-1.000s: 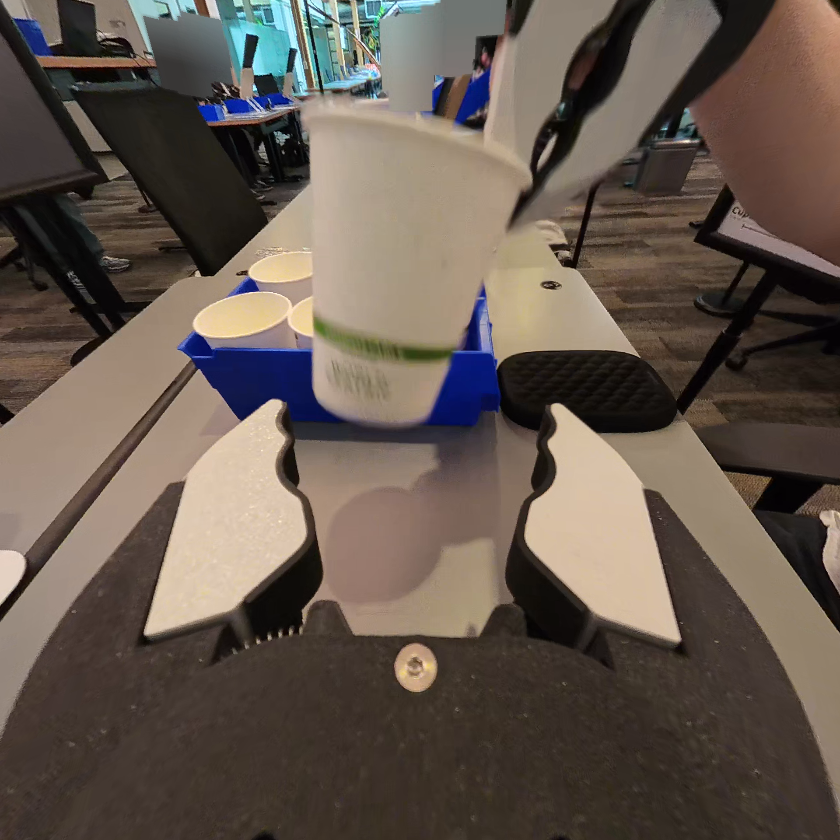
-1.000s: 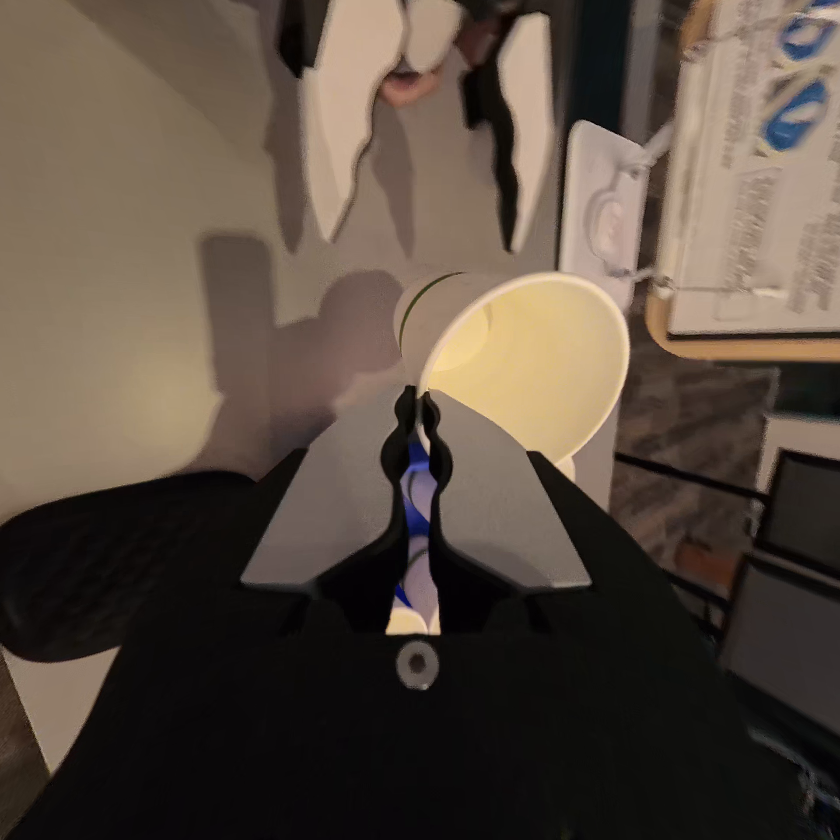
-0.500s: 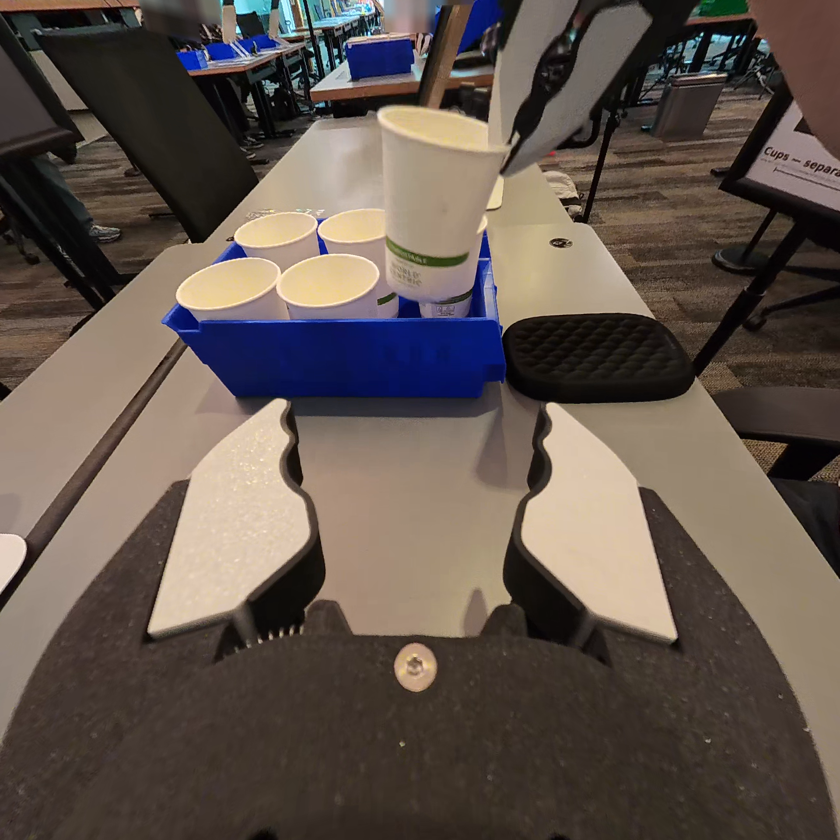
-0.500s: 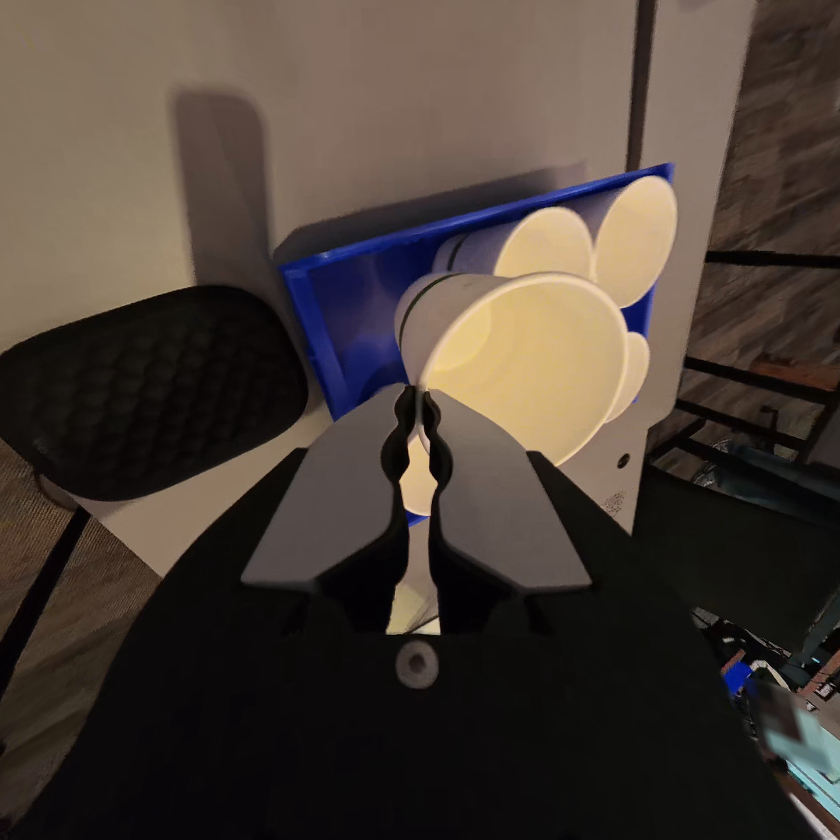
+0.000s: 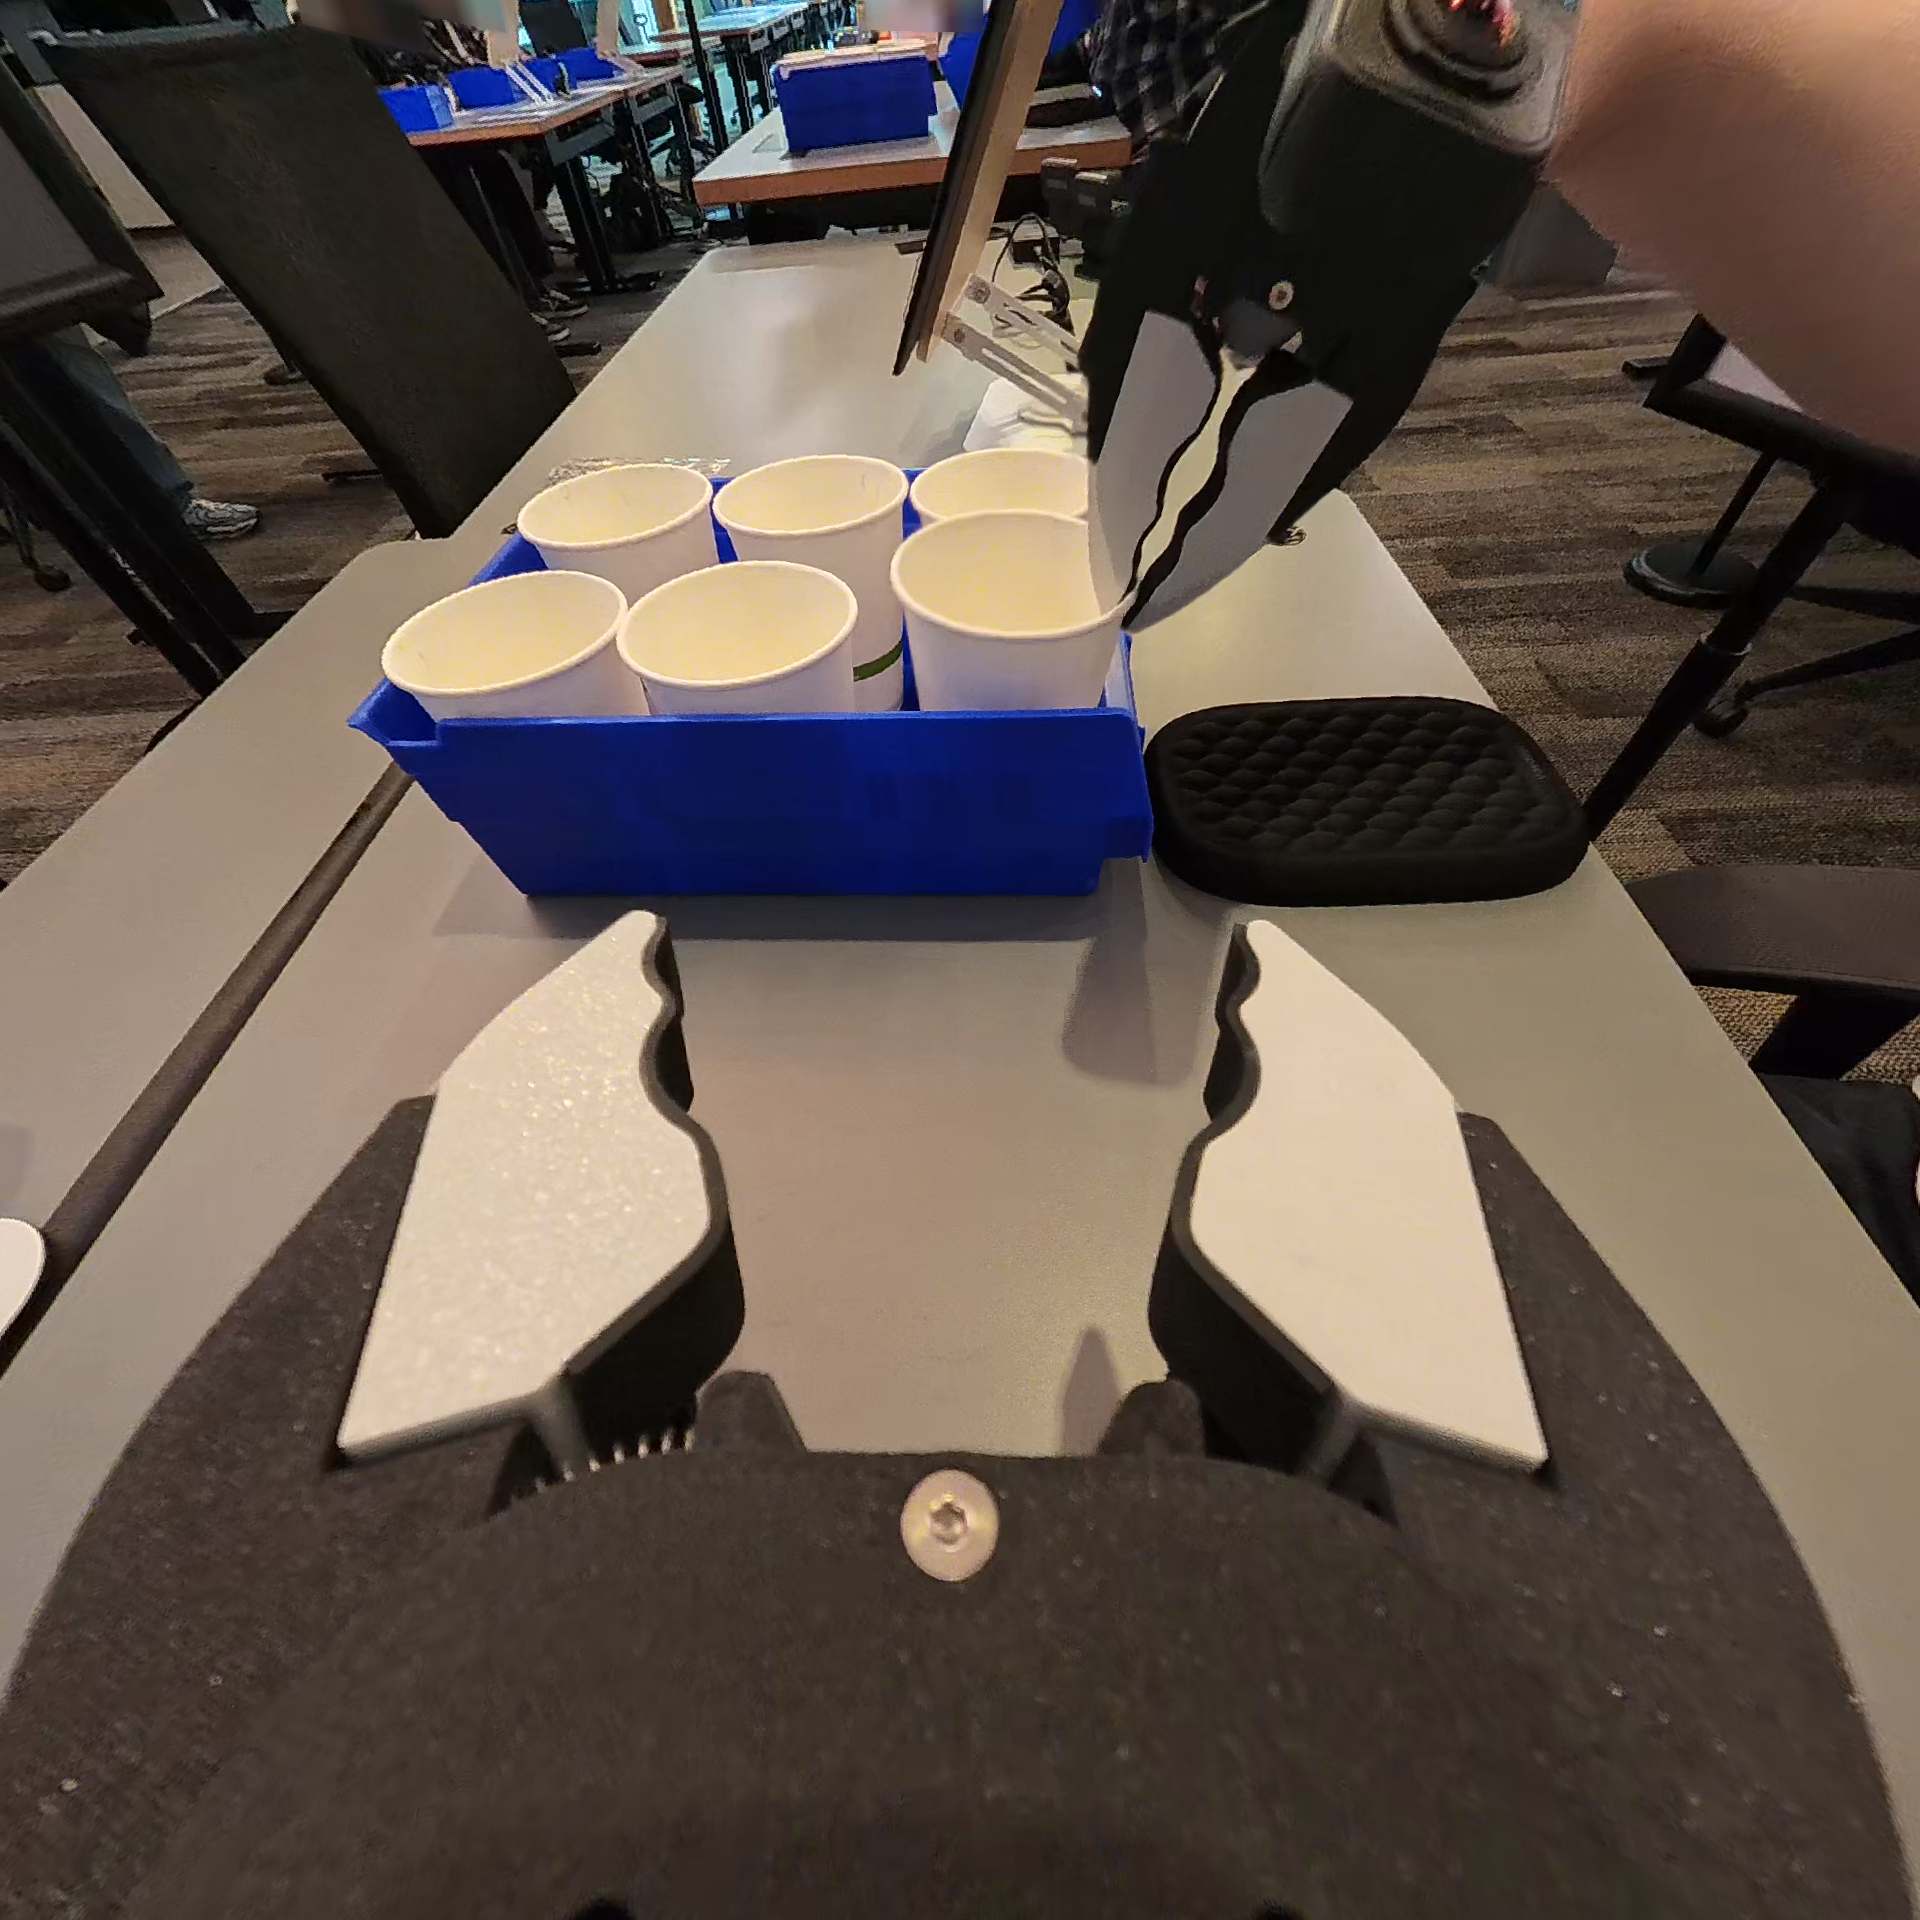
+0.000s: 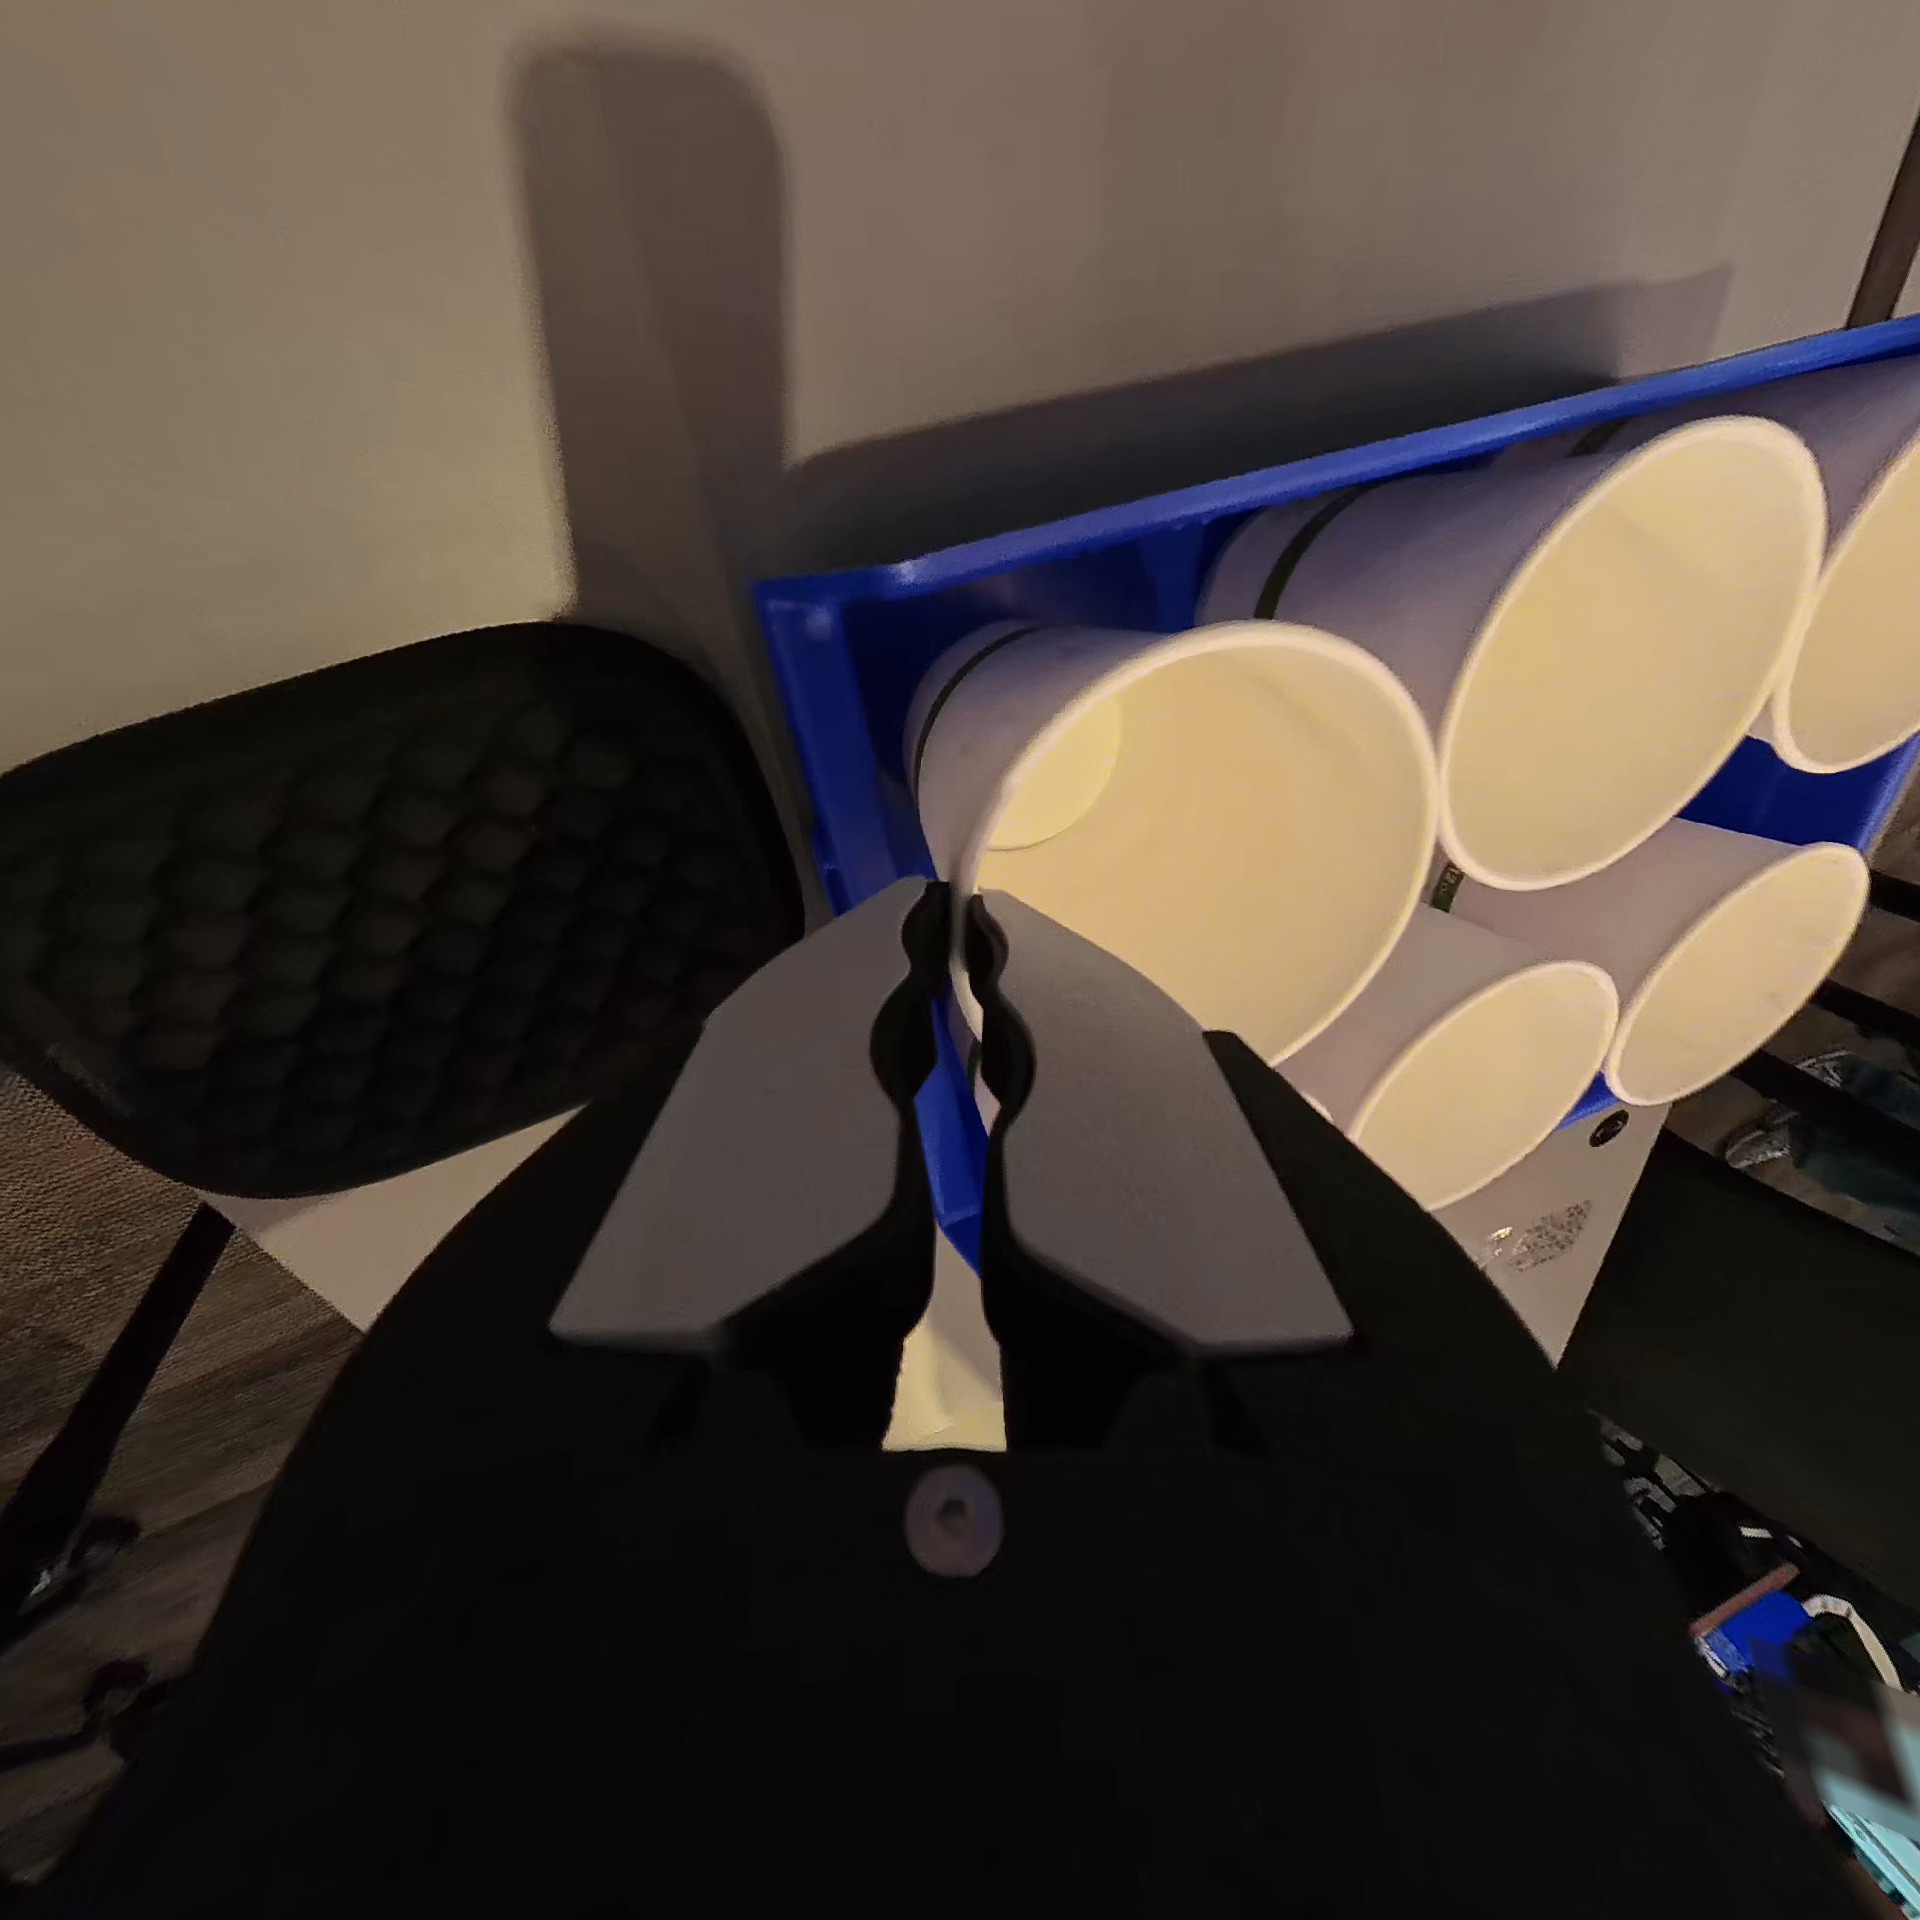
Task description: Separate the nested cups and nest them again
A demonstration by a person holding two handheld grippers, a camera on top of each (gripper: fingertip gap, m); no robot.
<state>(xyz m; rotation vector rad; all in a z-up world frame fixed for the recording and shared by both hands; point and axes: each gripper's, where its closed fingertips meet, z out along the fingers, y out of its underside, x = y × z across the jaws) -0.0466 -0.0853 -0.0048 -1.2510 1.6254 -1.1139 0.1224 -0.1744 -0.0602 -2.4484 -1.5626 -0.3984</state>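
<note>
A blue bin (image 5: 769,800) on the grey table holds several white paper cups. My right gripper (image 5: 1127,613) is shut on the rim of the front right cup (image 5: 1003,613), which sits down inside the bin. In the right wrist view the same gripper (image 6: 951,899) pinches that cup's rim (image 6: 1205,842), with the bin (image 6: 831,665) around it. My left gripper (image 5: 951,956) is open and empty, low over the table just in front of the bin.
A black padded mat (image 5: 1361,800) lies on the table right of the bin, also in the right wrist view (image 6: 343,904). A tilted board on a stand (image 5: 966,208) is behind the bin. Chairs and other tables stand around.
My right gripper carried the cup away from the left gripper, over the bin, and lowered it into the front right spot. My left gripper stayed open and tilted to look down on the bin.
</note>
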